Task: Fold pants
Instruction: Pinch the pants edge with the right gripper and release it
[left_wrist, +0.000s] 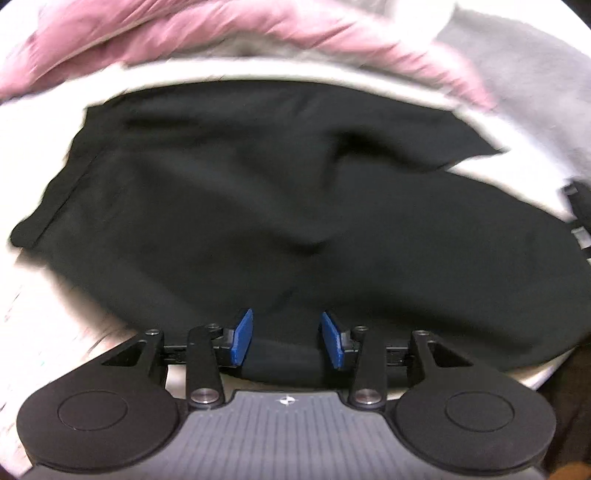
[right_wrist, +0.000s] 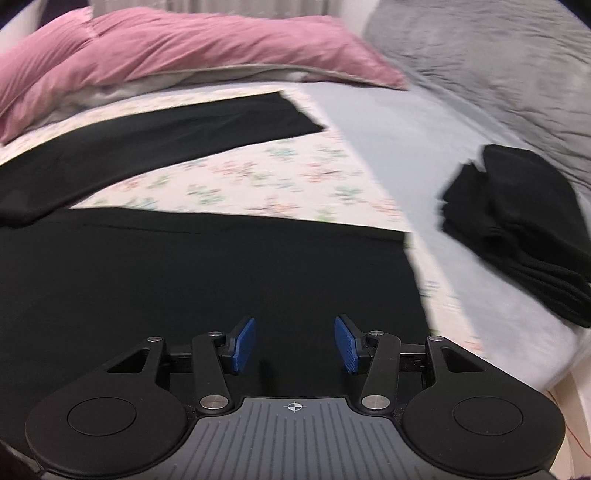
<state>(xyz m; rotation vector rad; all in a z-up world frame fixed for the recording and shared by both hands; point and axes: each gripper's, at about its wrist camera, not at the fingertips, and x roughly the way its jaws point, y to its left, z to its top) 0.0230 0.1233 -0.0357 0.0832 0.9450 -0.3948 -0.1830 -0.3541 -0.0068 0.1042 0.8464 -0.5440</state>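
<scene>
Both grippers, left gripper (left_wrist: 286, 339) and right gripper (right_wrist: 294, 343), hover level, jaws wide apart and empty, over one pair of black fabric pants (right_wrist: 207, 273) at 12 o'clock; two legs spread on flowered bedsheet (right_wrist: 280, 173).

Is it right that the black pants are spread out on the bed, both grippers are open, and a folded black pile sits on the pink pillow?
Almost. The folded black pile is not on the pink pillow; the right wrist view shows it on the pale blue sheet, apart from the pillow. The rest holds: the black pants lie spread out, and the left gripper and right gripper are open.
</scene>
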